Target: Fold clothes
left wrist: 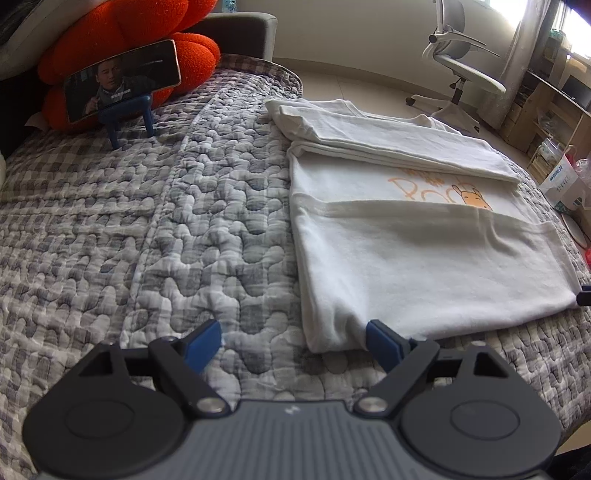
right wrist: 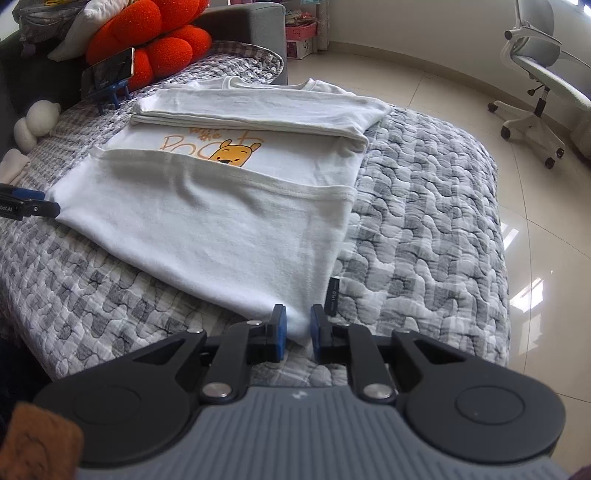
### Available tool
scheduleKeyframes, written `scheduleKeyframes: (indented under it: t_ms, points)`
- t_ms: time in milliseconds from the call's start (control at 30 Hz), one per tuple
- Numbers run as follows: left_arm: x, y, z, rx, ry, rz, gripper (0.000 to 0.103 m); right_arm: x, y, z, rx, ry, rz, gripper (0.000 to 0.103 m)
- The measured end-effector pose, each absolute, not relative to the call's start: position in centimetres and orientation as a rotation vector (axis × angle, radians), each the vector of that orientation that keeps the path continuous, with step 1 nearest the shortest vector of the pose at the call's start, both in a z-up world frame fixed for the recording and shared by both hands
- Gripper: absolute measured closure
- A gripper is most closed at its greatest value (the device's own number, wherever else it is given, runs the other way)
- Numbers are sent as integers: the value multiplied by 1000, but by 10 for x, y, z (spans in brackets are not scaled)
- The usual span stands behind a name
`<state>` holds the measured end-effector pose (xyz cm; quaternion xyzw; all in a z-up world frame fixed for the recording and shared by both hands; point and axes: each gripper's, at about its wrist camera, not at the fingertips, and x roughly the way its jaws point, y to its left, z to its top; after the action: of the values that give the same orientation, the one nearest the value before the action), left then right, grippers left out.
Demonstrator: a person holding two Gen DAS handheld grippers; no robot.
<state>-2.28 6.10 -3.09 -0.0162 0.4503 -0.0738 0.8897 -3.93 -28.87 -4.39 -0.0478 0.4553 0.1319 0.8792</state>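
The left tongs [left wrist: 293,341] stand wide apart and hold nothing; their right pad sits at the near left corner of the white T-shirt [left wrist: 424,258], while the left pad hangs over the bare quilt [left wrist: 166,221]. The right tongs [right wrist: 297,328] are only narrowly parted, and the shirt's near right corner lies in the gap between the blue pads; whether they press on the cloth I cannot tell. A small black label [right wrist: 333,297] juts from the shirt's edge just beside the right pad. The T-shirt lies flat on the bed, both long sides folded inward so that only a strip of its orange bear print [right wrist: 234,153] shows. Beyond it, a phone [left wrist: 122,79] on a blue stand leans against an orange cushion [left wrist: 155,26]. A white office chair [right wrist: 535,74] stands on the tiled floor.
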Motion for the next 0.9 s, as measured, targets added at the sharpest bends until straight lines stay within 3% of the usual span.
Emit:
scheduleKeyframes:
  t_ms: [400, 900]
  points:
    - [-25, 54, -29, 137, 923, -92, 16, -35, -287, -43, -120, 947, 249, 79]
    - [-17, 89, -9, -42, 887, -36, 17, -46, -199, -22, -354, 719, 493, 76]
